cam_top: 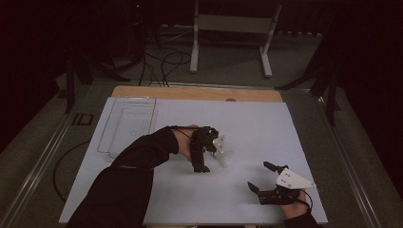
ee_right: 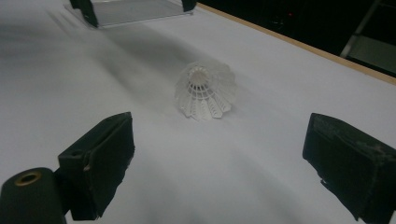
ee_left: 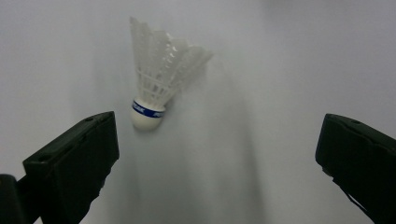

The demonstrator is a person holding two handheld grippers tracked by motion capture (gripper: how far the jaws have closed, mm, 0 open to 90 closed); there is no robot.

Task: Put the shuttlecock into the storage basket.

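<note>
Left gripper (cam_top: 209,149), jaws spread wide, hovers over the shuttlecock (ee_left: 159,77), which lies on the white table (cam_top: 266,128) just ahead of its left jaw. To grasp well, centre both jaws about the cork. Right gripper (cam_top: 261,178) waits, jaws apart.
</note>
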